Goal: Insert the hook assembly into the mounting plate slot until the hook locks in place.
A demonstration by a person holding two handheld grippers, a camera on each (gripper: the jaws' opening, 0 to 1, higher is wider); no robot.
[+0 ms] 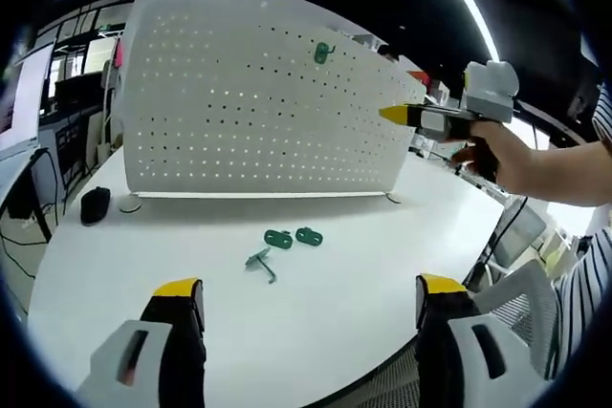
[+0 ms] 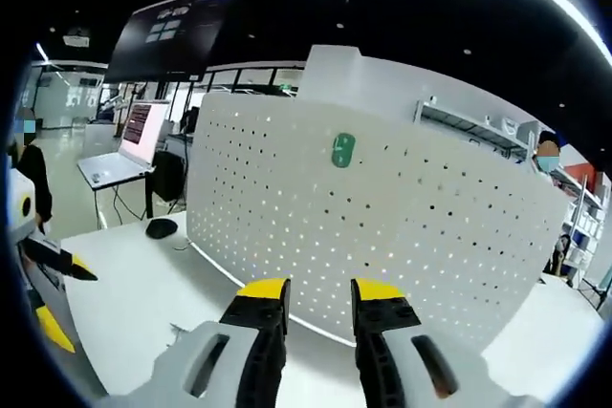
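A white pegboard (image 1: pixel 258 102) stands upright on the white table (image 1: pixel 143 255), with a green mounting plate (image 1: pixel 323 53) fixed near its top. The right gripper view shows the same pegboard (image 2: pixel 430 226) and plate (image 2: pixel 342 150) straight ahead. Two green pieces (image 1: pixel 278 238) (image 1: pixel 309 235) and a grey-green hook (image 1: pixel 260 262) lie on the table in front of the board. My left gripper (image 1: pixel 311 295) hovers low over the table short of them, wide open and holding nothing. My right gripper (image 2: pixel 320 295) faces the board, jaws narrowly apart with nothing between them; it also appears held up by a hand (image 1: pixel 449 119).
A black mouse (image 1: pixel 95 204) lies at the board's left end. A laptop (image 2: pixel 120 155) sits on a desk behind. The table edge curves close under my left gripper, with a chair (image 1: pixel 507 293) to the right. The left gripper (image 2: pixel 67 303) shows at the left edge.
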